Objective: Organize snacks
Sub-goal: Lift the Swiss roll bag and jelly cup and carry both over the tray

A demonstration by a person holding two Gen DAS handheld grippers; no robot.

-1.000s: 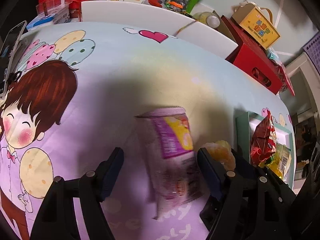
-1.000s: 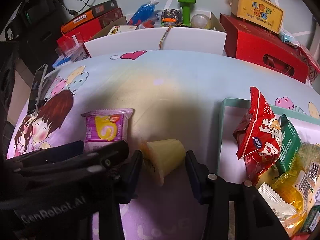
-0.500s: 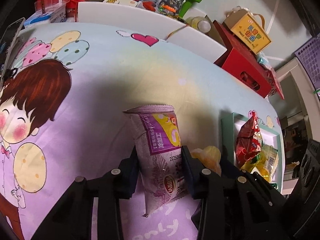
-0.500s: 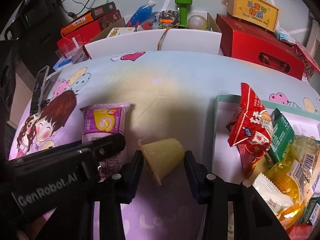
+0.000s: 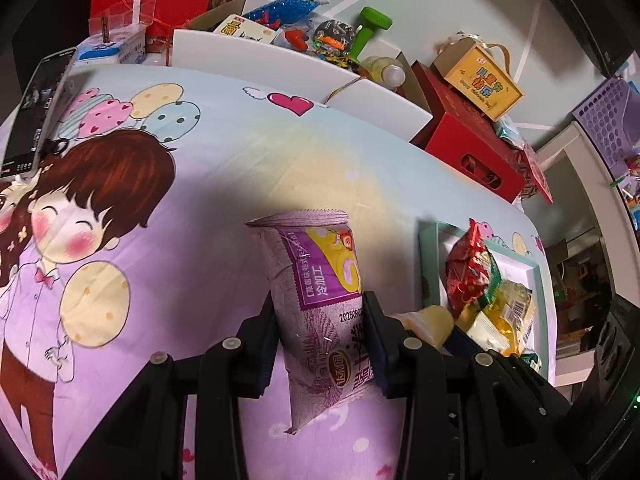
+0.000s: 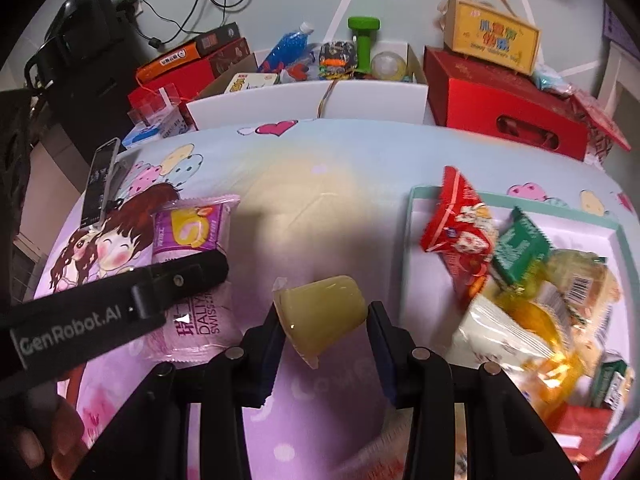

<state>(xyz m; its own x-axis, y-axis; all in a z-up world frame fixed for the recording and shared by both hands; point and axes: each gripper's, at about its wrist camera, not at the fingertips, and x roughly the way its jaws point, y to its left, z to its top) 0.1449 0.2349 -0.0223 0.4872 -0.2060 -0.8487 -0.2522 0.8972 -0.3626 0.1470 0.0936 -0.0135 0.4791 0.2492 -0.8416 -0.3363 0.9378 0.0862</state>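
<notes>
One cartoon-printed tablecloth (image 6: 320, 168) carries one teal-rimmed tray (image 6: 412, 216) at its right edge, heaped with several snack packets, among them one red packet (image 6: 460, 232). The left gripper (image 5: 320, 320) is clamped on one purple cake packet (image 5: 324, 292), lifted near the cloth's middle. The right gripper (image 6: 324, 320) pinches one yellow jelly cup (image 6: 320, 316), just left of the tray.

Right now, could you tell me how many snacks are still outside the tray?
2: the purple plastic cake packet clamped in the left hand-held gripper, and the pale yellow jelly cup between the right hand-held gripper fingers.
</notes>
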